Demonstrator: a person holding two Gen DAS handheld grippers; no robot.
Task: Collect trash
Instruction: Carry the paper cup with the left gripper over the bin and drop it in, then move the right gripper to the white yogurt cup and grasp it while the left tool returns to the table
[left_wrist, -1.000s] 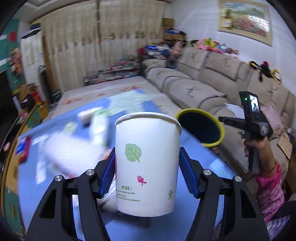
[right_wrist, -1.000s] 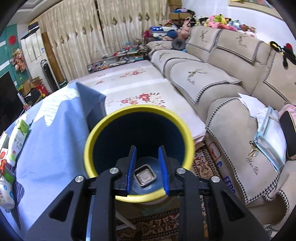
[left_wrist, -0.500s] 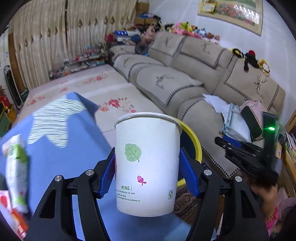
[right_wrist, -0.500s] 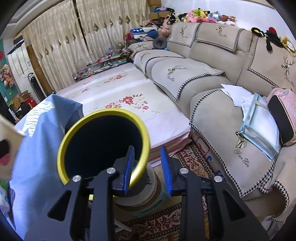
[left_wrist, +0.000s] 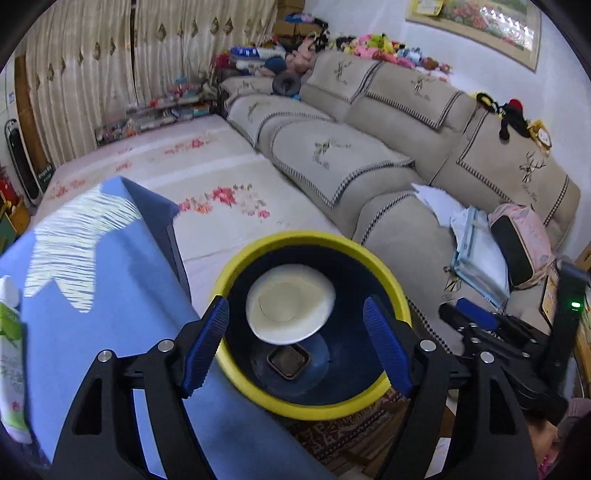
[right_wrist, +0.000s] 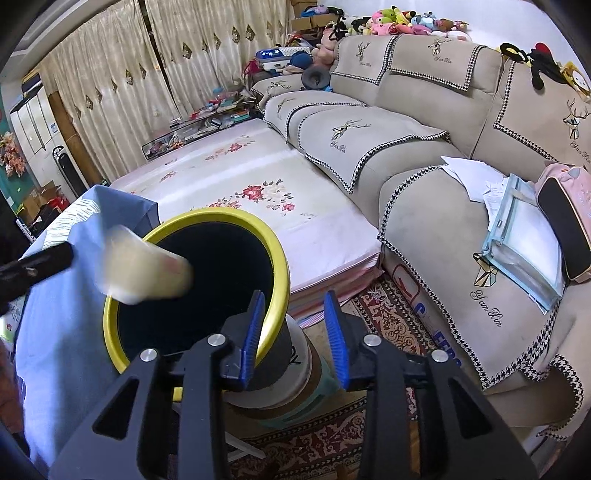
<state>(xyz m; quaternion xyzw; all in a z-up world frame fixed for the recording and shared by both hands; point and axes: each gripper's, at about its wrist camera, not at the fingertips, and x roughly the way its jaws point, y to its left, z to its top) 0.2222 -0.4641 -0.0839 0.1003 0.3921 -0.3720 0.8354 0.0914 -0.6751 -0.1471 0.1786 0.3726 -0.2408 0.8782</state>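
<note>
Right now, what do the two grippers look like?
Both match: matte black angular frames with triangular cutouts and silver screw heads. Left gripper and right gripper carry ribbed blue pads on each finger. A green light glows on the right one's body.

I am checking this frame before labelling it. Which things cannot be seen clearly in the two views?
- Paper cup: motion-blurred in the right wrist view; its print is unreadable.
- Trash bin: its floor is partly covered by the cup in the left wrist view.
- Green packet: cut off by the left edge.
- Right gripper: its fingertips are hidden behind the left gripper, whose jaws are opening.
</note>
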